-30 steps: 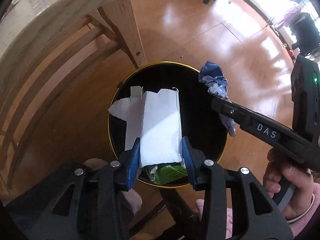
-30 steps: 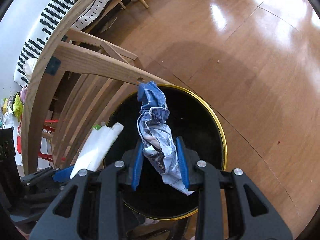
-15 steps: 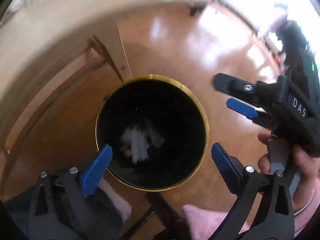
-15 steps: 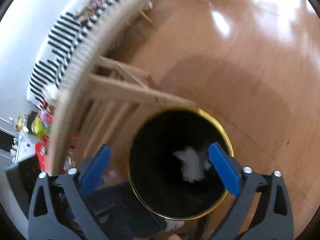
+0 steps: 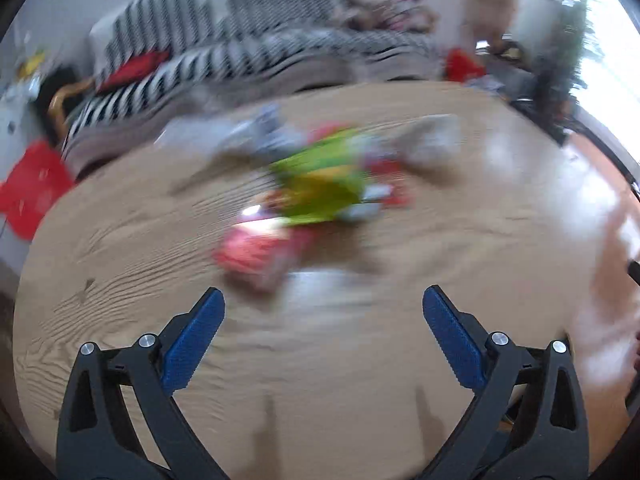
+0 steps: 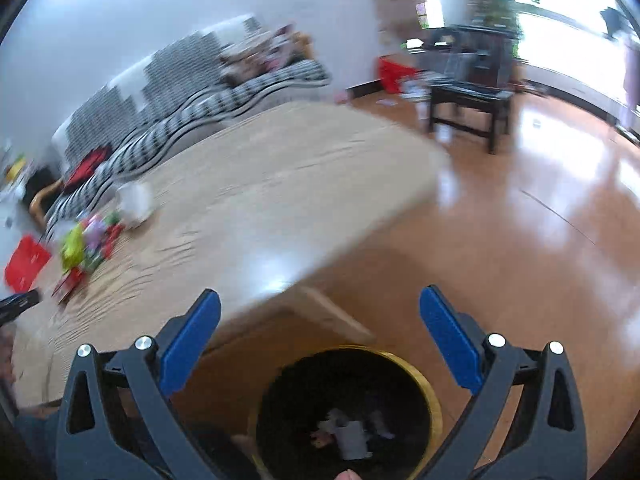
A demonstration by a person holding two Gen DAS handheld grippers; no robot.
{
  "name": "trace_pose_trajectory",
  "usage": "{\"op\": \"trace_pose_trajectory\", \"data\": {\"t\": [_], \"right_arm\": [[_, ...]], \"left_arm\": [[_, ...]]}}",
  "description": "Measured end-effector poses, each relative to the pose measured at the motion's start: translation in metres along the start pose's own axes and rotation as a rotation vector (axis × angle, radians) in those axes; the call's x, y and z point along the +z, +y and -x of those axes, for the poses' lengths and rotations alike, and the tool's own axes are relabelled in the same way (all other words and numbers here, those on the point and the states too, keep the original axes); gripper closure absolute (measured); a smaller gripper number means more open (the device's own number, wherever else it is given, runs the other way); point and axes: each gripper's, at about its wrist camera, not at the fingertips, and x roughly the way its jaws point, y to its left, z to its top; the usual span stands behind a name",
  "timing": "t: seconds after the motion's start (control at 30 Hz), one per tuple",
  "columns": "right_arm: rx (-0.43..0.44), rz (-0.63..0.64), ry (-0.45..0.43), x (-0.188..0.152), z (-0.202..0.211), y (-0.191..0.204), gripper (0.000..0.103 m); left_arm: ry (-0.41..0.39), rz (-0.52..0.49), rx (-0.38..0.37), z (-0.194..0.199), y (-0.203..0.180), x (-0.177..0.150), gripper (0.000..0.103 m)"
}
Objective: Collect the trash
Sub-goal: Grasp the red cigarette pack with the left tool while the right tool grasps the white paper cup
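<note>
Where wrappers [image 5: 320,196] litter wooden table [image 5: 360,380], striped sofa [image 5: 248,60]

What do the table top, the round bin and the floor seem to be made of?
The pale table top looks like wood or wood-look laminate: grain lines show, with a soft sheen. The round black bin has a gold rim, possibly metal; blur leaves it open. The orange-brown floor looks like glossy wood flooring, with seams and window glare.
</note>
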Motion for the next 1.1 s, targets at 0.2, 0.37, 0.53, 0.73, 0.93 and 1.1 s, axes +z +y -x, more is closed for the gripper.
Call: {"op": "trace_pose_trajectory", "data": {"t": [0.2, 0.37, 0.53, 0.73, 0.93, 1.1], "right_arm": [[0.138, 0.110, 0.077, 0.054, -0.061, 0.117, 0.007], [0.152, 0.165, 0.161, 0.096, -0.126, 0.184, 0.007], [0.117, 0.198, 0.230, 0.110, -0.180, 0.214, 0.007], [0.202, 0.149, 0.329, 0.117, -0.224, 0.228, 0.051], [0.199, 0.182, 0.295, 0.121, -0.216, 0.234, 0.053], [0.187, 0.183, 0.257, 0.123, -0.196, 0.221, 0.054]], "left_arm": [[-0.036, 0.006, -0.008, -0.030, 0.038, 0.015, 0.007], [-0.016, -0.006, -0.094, -0.058, 0.049, 0.025, 0.007], [0.032, -0.016, -0.102, -0.082, 0.058, 0.027, 0.007], [0.068, -0.021, -0.069, -0.104, 0.066, 0.032, 0.007], [0.034, -0.059, -0.084, -0.099, 0.059, 0.034, 0.036], [0.029, 0.004, -0.129, -0.094, 0.069, 0.032, 0.042]]}}
